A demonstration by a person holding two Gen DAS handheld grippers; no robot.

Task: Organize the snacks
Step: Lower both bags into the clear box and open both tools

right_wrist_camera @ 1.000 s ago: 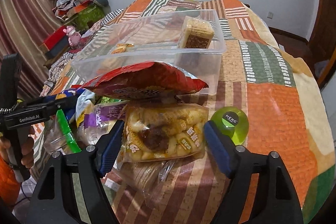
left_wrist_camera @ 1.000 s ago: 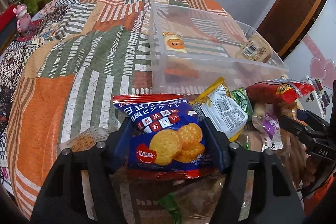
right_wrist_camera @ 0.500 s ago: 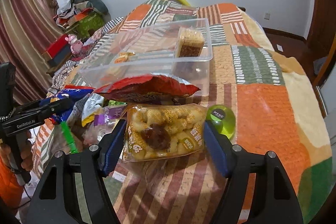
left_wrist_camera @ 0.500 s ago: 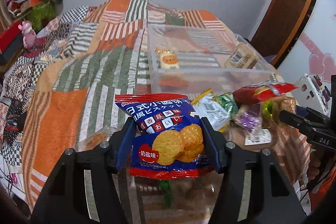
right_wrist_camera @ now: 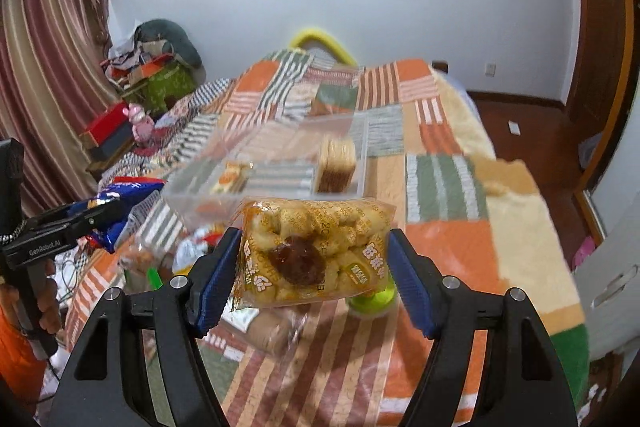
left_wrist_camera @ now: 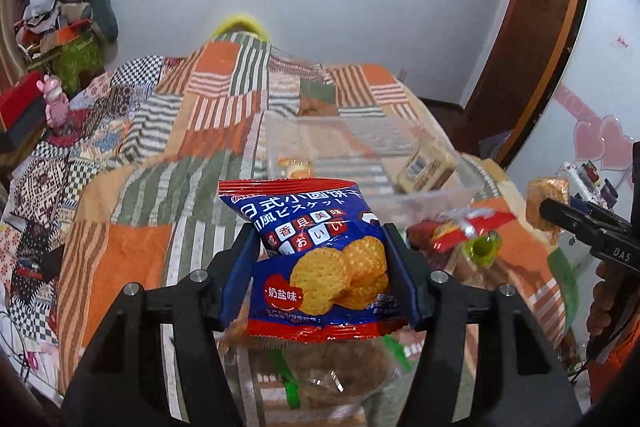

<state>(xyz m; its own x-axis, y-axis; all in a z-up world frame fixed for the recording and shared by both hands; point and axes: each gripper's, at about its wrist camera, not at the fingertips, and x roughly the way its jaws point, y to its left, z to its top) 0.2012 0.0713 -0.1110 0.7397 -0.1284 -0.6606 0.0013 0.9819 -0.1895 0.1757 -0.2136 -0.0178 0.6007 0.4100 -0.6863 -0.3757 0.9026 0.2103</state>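
Both packets lifted higher off the bed than a second ago: left tongs (left_wrist_camera: 320, 259) clamp the blue biscuit bag (left_wrist_camera: 316, 251); right tongs (right_wrist_camera: 316, 267) clamp the yellow pastry pack (right_wrist_camera: 316, 251); clear bin (right_wrist_camera: 280, 163) beyond

Even indoor light; motion blur mid-frame; fisheye bending, dark corners

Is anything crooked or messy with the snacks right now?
Yes. In the clear bin, the brown wafer pack stands on end against the wall instead of lying flat. The loose snacks in front of the bin lie in an untidy heap.
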